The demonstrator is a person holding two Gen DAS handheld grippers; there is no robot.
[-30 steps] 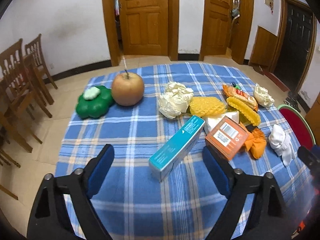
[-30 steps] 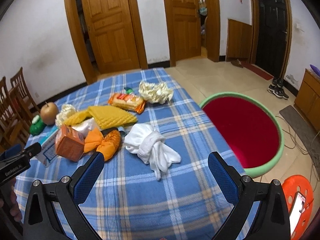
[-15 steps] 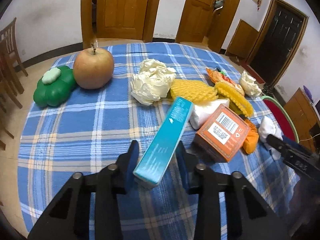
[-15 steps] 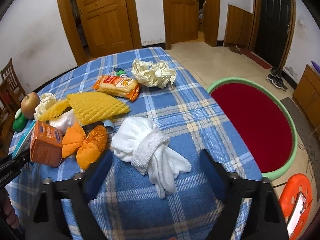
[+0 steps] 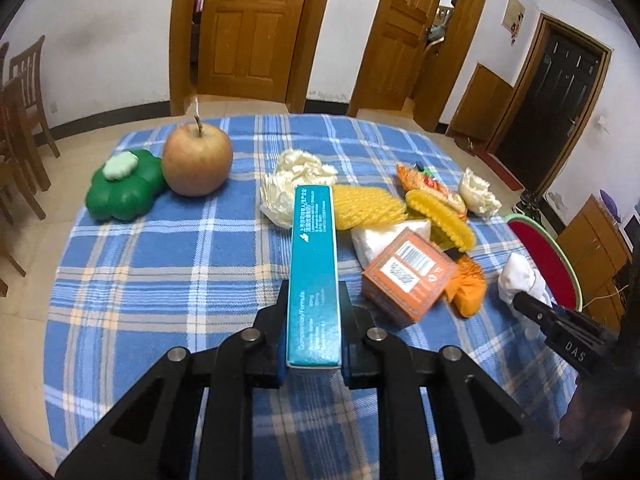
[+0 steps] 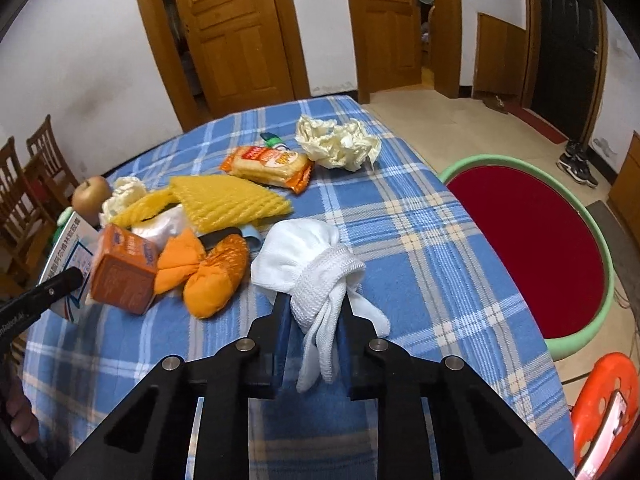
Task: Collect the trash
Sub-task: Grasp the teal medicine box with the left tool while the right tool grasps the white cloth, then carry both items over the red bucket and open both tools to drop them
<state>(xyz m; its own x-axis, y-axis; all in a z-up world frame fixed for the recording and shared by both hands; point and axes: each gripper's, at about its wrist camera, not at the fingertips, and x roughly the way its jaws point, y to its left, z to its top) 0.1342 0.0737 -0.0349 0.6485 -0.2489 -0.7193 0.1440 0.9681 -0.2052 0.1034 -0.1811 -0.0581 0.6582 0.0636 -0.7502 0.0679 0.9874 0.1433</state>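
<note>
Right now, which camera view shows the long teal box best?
The left wrist view: the teal box lies full-length between the left gripper fingers, printed top visible. The right wrist view shows only one white end at the left edge, behind the orange carton.

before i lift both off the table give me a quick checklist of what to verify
1. Left hand-held gripper shut on the teal box: ok, held near its close end.
2. Teal box clear of the orange box: ok, a gap shows.
3. Right hand-held gripper shut on the white cloth bundle: ok, pinched at its knitted band.
4. Loose cloth ends free of the orange pouch: cannot tell.
5. Red tub open to receive: ok, beside the table.
</note>
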